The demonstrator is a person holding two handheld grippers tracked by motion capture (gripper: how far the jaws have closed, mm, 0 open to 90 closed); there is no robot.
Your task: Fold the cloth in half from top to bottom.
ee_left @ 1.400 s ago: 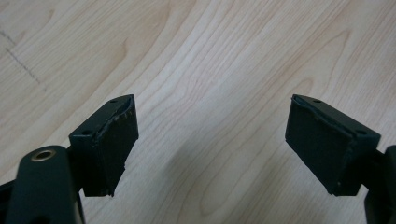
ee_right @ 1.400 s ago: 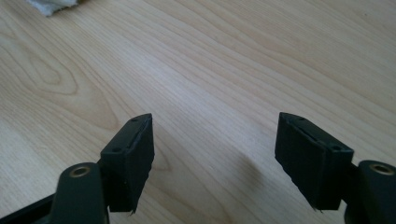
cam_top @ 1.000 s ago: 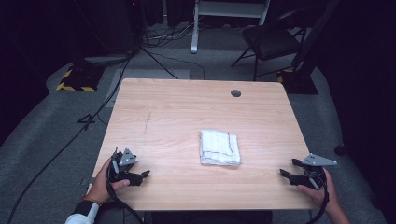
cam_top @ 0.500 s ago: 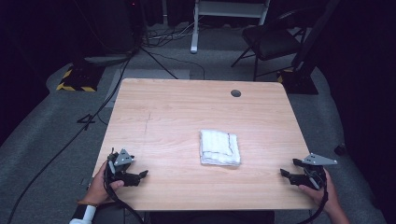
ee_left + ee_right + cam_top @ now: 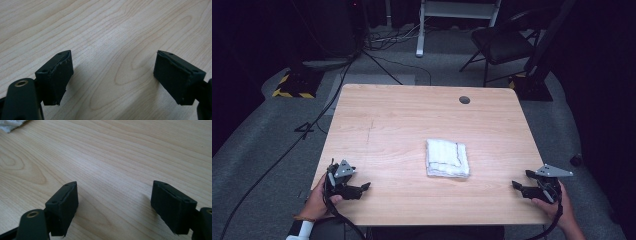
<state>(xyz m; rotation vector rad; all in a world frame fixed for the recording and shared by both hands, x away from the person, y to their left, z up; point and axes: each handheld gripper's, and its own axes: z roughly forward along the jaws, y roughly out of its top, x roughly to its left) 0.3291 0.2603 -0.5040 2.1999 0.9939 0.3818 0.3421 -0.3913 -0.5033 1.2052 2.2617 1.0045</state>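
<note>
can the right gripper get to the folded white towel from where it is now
Probably yes. The right gripper rests at the table's near right corner with its jaws open and nothing between them. Bare wood lies between it and the folded white towel, so nothing blocks a move toward it.

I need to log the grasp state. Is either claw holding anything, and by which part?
Nothing is held. The left claw and right claw stand open over bare wood, apart from the folded white cloth.
</note>
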